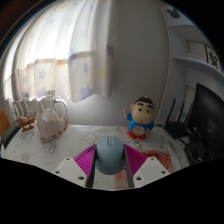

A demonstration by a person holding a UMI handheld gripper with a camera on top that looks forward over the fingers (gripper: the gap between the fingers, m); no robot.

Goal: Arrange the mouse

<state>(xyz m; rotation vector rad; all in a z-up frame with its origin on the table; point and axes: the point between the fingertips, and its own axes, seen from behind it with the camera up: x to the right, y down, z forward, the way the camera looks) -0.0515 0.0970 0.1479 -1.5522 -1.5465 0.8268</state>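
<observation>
A light blue-grey computer mouse point(108, 155) sits between my gripper's point(109, 166) two fingers, held up above the table. Both magenta pads point(84, 158) press against its sides, so the gripper is shut on it. The mouse's scroll wheel faces up and away from me. Its rear part is hidden by the gripper body.
A white table point(60, 148) lies below and ahead. A cartoon boy figurine point(141, 119) stands ahead to the right. White jugs and cups point(48, 117) stand to the left. A black monitor point(205, 120) and dark stands are at the far right. A curtained window is behind.
</observation>
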